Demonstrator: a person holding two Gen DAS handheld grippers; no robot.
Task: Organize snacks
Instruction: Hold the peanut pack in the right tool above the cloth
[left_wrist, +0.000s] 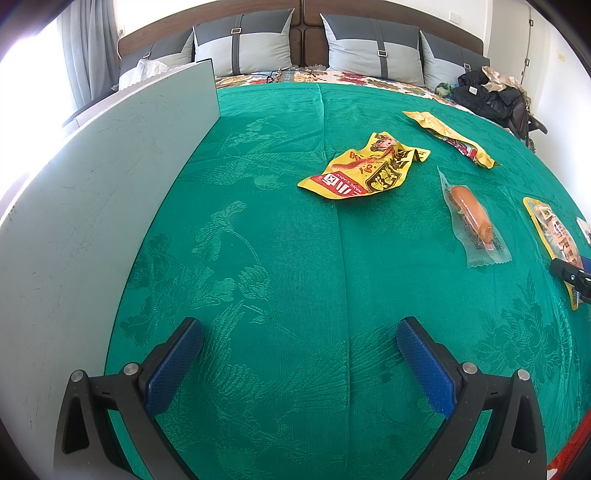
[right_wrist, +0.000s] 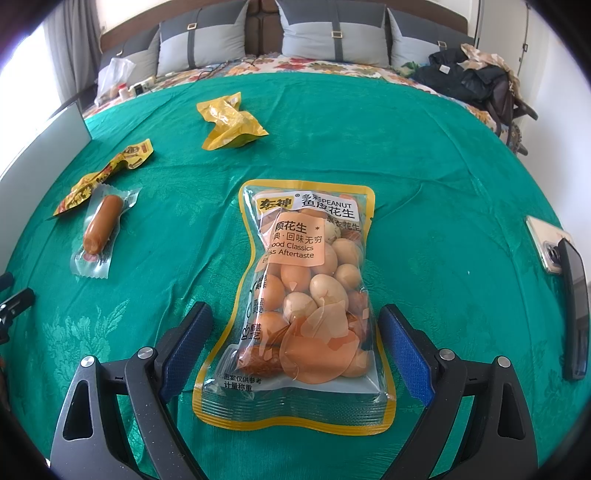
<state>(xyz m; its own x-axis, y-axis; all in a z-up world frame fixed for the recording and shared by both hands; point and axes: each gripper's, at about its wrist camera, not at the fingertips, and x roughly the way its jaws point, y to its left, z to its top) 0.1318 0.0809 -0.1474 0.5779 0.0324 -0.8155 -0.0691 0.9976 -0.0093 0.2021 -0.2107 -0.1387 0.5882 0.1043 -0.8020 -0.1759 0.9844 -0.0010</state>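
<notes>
Green patterned cloth (right_wrist: 424, 155) covers the bed you are working over, with grey pillows (left_wrist: 373, 48) along the headboard and a dark heap of clothes (right_wrist: 469, 79) at the far right corner. A pale grey board (left_wrist: 92, 192) stands on edge along the left side of the cloth.

Your right tool (right_wrist: 297, 345) sits low over the near part of the cloth, pointing toward the pillows, level, with its blue pads spread wide. The peanut bag (right_wrist: 306, 280) lies flat between them, its lower half in the gap; both pads stand clear of its edges, so you are straddling it, not gripping it. A phone (right_wrist: 546, 242) lies at your right, just beside a dark slim object (right_wrist: 576, 314) I cannot identify.

Your left tool (left_wrist: 299, 365) is also low and level, aimed the same way, pads wide apart with only bare cloth between them. It sits just beside the board's lower edge.

From the left wrist view, a crumpled yellow wrapper (left_wrist: 364, 168) lies ahead and a little right, a sealed sausage (left_wrist: 474, 218) in clear film is near it on the right, and a second yellow pack (left_wrist: 452, 138) lies farther back. The peanut bag shows at the far right edge of that view, with part of your right tool across it. In the right wrist view the sausage and wrapper lie to the left, their ends overlapping, while the second pack sits well apart toward the pillows.
</notes>
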